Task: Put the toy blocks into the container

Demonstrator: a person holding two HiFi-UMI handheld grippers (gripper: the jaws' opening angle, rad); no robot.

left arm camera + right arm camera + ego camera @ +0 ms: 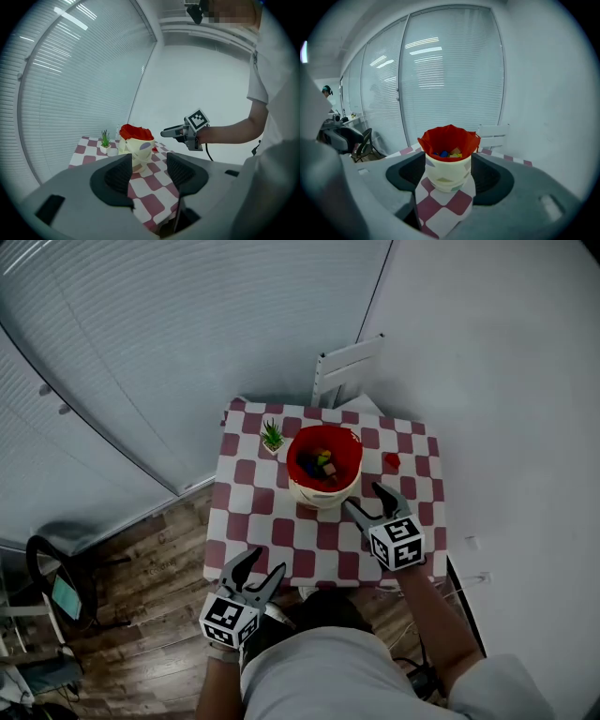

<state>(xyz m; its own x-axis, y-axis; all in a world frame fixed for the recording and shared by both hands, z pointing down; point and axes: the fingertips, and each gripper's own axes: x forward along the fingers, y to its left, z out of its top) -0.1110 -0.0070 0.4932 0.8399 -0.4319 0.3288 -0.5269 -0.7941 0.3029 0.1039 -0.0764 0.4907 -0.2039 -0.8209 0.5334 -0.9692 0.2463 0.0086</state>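
Toy blocks mostly in, one apparently still out.

Piled in mixed colours inside the cream bucket-shaped container with the red liner, close ahead of the right gripper and framed between its wide-open jaws, not closed on anything. Well ahead of the left gripper, likewise spread wide and holding nothing, over the near edge of the red-and-white checked desk. Beyond the right jaws and off to their right, a small red block loose on the desk, apart from the container: probably the last to collect.
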